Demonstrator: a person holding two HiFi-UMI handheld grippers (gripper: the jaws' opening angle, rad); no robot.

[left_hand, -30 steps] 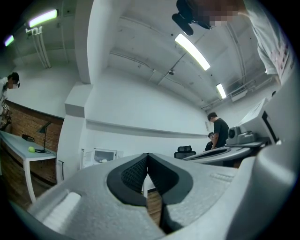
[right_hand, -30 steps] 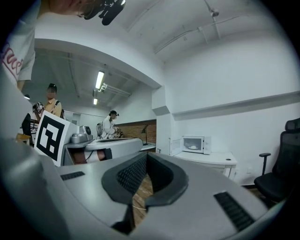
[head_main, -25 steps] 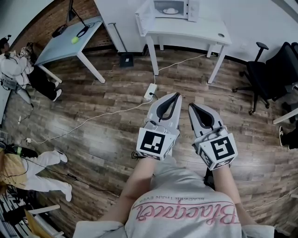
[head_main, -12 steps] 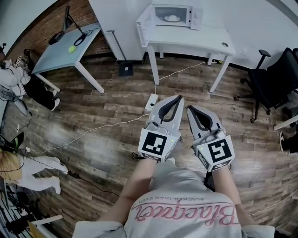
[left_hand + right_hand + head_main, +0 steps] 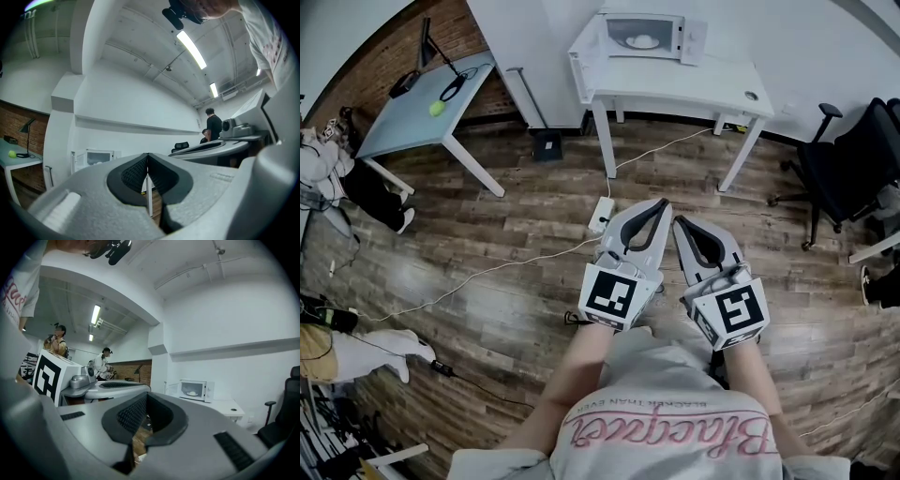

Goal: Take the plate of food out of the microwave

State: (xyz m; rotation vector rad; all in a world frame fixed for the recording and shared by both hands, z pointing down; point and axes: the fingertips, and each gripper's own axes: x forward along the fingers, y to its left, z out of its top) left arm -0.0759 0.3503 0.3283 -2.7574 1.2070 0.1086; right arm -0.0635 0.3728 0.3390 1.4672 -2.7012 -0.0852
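A white microwave point(image 5: 645, 36) stands with its door swung open on a white table point(image 5: 694, 84) at the far wall. Inside it sits a plate of food point(image 5: 643, 41), also in the right gripper view point(image 5: 192, 393). The microwave shows faintly in the left gripper view point(image 5: 96, 158). My left gripper point(image 5: 661, 202) and right gripper point(image 5: 677, 221) hang side by side over the wooden floor, well short of the table. Both are shut with nothing between their tips point(image 5: 148, 155) point(image 5: 146, 395).
A power strip point(image 5: 601, 214) and white cables lie on the floor between me and the table. A pale blue desk point(image 5: 431, 108) with a green ball stands at the left. A black office chair point(image 5: 848, 164) is at the right. People stand at the left edge.
The view has drawn a little nearer to the table and microwave. Both grippers keep their place side by side, still shut. The person at lower left has shifted out of frame.
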